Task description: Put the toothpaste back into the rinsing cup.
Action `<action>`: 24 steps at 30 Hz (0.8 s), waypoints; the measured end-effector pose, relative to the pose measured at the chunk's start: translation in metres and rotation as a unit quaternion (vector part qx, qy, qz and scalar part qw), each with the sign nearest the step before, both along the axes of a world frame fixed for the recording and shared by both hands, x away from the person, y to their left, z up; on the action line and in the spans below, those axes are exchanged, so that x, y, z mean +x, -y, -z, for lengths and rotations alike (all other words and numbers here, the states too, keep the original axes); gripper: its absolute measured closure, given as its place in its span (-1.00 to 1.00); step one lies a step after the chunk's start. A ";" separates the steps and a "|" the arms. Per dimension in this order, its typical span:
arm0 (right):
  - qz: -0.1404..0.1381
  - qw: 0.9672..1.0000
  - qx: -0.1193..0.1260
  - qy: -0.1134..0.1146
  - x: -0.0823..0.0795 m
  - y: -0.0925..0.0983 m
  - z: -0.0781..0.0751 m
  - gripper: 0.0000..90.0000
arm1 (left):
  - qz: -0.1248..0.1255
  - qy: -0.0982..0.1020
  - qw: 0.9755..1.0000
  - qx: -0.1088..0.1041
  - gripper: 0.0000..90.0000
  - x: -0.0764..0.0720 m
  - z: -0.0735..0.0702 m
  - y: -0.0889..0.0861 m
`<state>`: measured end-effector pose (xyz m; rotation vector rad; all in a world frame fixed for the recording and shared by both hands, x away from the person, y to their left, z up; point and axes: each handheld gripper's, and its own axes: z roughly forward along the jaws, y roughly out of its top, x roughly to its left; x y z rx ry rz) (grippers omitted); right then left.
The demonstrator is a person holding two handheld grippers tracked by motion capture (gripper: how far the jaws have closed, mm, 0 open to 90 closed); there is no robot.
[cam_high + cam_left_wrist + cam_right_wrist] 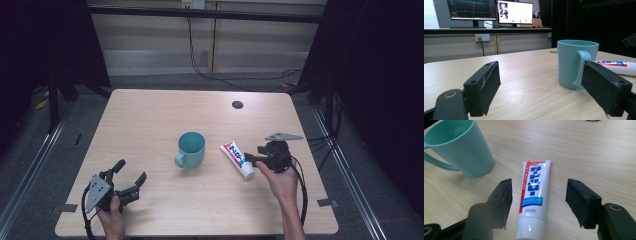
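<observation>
A teal mug point(191, 148) stands upright at the table's middle, its handle toward the front left. A white toothpaste tube point(238, 159) with red and blue print lies flat just to its right. My right gripper point(251, 156) hovers over the tube's cap end; in the right gripper view the tube point(531, 197) lies between the open jaws point(539, 203), untouched by either pad. My left gripper point(131, 175) rests at the front left, open and empty. In the left gripper view the mug point(576, 63) stands ahead on the right, with the tube point(619, 67) behind it.
The wooden table point(150, 115) has a round cable hole point(237, 104) at its far right. Beyond the far edge are cables on the floor point(240, 75) and a wall; monitors point(494, 10) sit on a desk in the left gripper view.
</observation>
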<state>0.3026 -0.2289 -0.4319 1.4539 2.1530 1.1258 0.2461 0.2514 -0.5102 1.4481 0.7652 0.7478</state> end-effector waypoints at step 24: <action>-0.044 0.990 -0.060 -0.124 0.043 -0.024 0.005 -0.04 | 0.000 0.000 1.000 0.000 -0.65 0.000 0.000 0.000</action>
